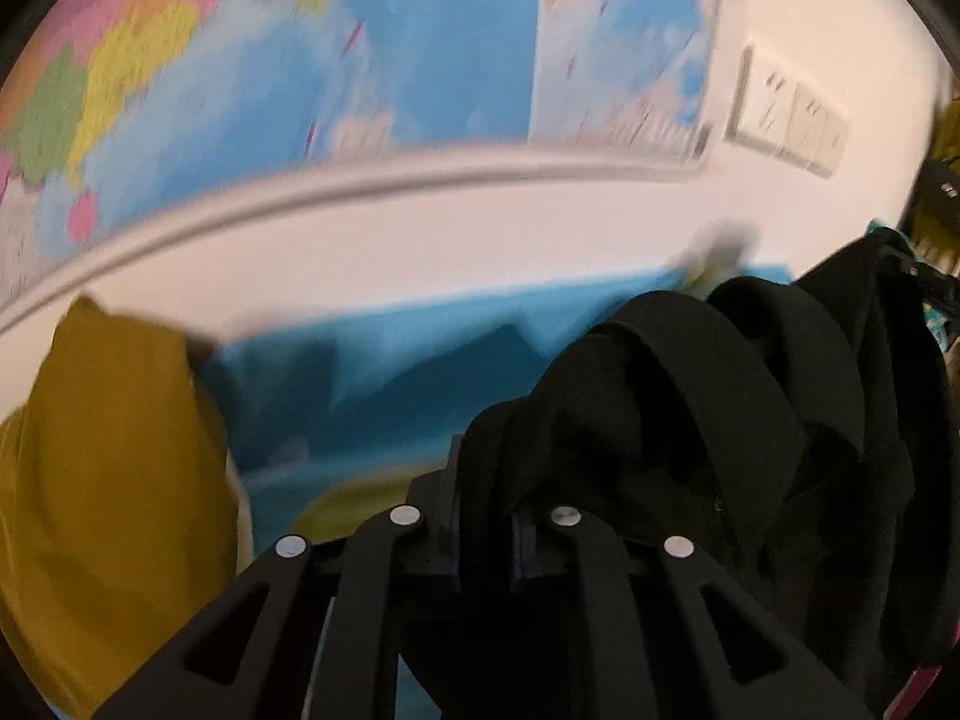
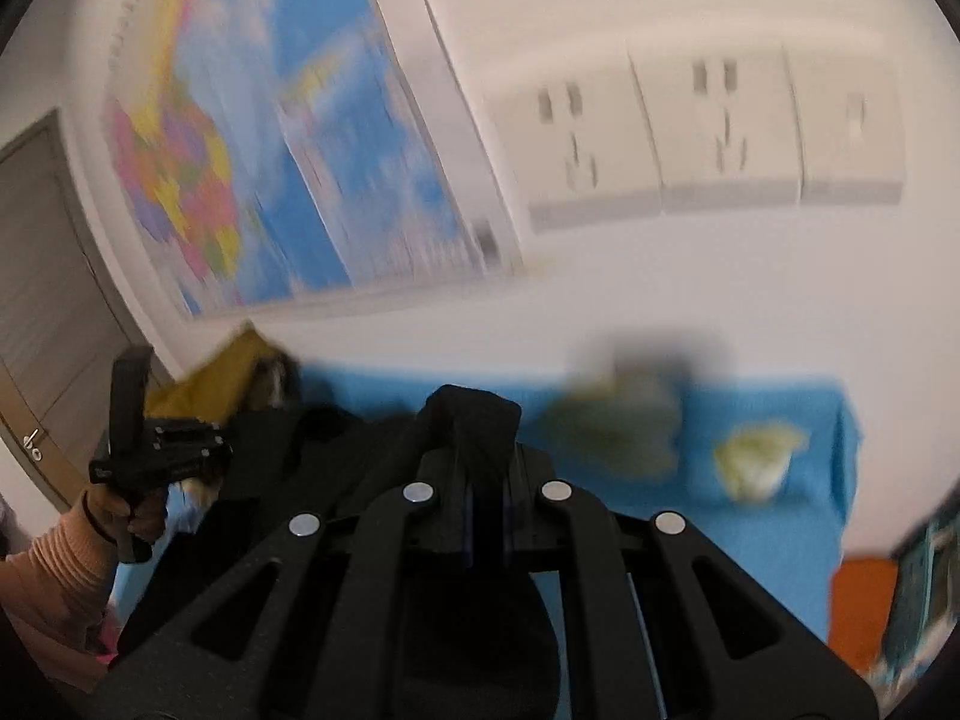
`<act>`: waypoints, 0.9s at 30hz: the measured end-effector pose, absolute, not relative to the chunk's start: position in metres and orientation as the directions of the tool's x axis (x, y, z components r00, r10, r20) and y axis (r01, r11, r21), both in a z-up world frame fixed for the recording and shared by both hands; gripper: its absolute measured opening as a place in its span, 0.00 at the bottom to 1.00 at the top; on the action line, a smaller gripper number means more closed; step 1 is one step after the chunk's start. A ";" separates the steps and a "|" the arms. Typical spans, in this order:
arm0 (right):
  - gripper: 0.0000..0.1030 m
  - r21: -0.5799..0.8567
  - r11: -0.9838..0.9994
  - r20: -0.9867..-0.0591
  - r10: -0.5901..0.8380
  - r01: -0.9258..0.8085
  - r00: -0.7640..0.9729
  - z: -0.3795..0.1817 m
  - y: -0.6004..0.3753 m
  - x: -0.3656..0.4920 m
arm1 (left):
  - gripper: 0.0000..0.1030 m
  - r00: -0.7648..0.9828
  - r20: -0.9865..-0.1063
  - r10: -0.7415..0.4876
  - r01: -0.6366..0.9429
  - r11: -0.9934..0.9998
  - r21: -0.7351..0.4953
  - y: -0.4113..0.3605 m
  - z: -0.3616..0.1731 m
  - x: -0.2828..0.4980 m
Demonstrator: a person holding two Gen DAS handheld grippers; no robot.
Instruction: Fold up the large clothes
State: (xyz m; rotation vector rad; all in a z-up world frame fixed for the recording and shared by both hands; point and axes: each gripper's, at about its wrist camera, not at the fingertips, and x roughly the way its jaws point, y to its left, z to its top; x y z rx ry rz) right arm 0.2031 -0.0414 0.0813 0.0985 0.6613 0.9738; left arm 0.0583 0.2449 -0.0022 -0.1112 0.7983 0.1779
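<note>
Black two-finger jaws of the left gripper (image 1: 486, 516) stand almost together, with a fold of the large black fabric garment (image 1: 690, 408) between them; whether the pads press on it cannot be told. The right gripper (image 2: 486, 480) is closed on another bunched edge of the same garment (image 2: 474, 414), which rises as a peak above its fingertips. The garment hangs in loose, heaped folds between the two grippers, above the blue cloth-covered surface (image 1: 390, 360).

Judged from this, folding is at an early stage: the garment is gripped at two points but is neither spread flat nor creased, so laying out and every fold remain to be done.

A person's hand in a ribbed peach sleeve (image 2: 66, 564) carries the left gripper at the left of the right-wrist view. A mustard-yellow cloth item (image 1: 114, 480) lies at the left end of the surface; pale yellow-green crumpled items (image 2: 756, 456) lie farther right, blurred.

Behind the surface stands a white wall (image 1: 480, 222) with a coloured map poster (image 1: 360, 42), white socket plates (image 2: 720, 138) and a grey door (image 2: 42, 276).
</note>
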 end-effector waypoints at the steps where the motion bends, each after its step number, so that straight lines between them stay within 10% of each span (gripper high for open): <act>1: 0.06 0.372 0.591 -0.502 0.777 -0.716 0.380 0.069 -0.040 0.214 | 0.18 0.675 -0.728 0.121 -0.212 0.977 -0.035 0.247 -0.008 0.064; 4: 0.10 0.336 0.681 -0.673 0.657 -0.651 0.340 0.026 -0.028 0.237 | 0.22 0.557 -0.820 0.134 -0.229 0.973 0.003 0.251 -0.047 0.088; 8: 0.29 0.233 0.753 -0.845 0.471 -0.615 0.256 -0.021 -0.018 0.244 | 0.51 0.489 -0.859 0.154 -0.247 0.968 0.033 0.262 -0.074 0.097; 13: 0.62 0.281 0.744 -0.767 0.554 -0.606 0.323 0.020 -0.029 0.251 | 0.73 0.599 -0.796 0.082 -0.220 0.973 -0.066 0.278 -0.022 0.077; 21: 0.71 0.248 0.752 -0.852 0.470 -0.610 0.232 -0.016 0.024 0.282 | 0.86 0.545 -0.834 0.085 -0.153 0.988 0.001 0.266 -0.017 0.127; 23: 0.69 0.263 0.762 -0.872 0.450 -0.592 0.193 -0.035 0.029 0.286 | 0.75 0.487 -0.868 0.091 -0.143 0.989 0.023 0.260 -0.041 0.139; 25: 0.43 0.236 0.743 -0.876 0.442 -0.627 0.194 -0.042 0.032 0.281 | 0.52 0.470 -0.882 0.045 -0.126 0.992 -0.016 0.258 -0.054 0.139; 26: 0.09 0.210 0.726 -0.871 0.443 -0.655 0.211 -0.038 0.032 0.278 | 0.47 0.483 -0.875 0.021 -0.117 0.992 -0.040 0.257 -0.053 0.138; 27: 0.07 0.216 0.727 -0.860 0.458 -0.652 0.226 -0.033 0.028 0.279 | 0.47 0.493 -0.869 0.031 -0.122 0.992 -0.033 0.258 -0.054 0.139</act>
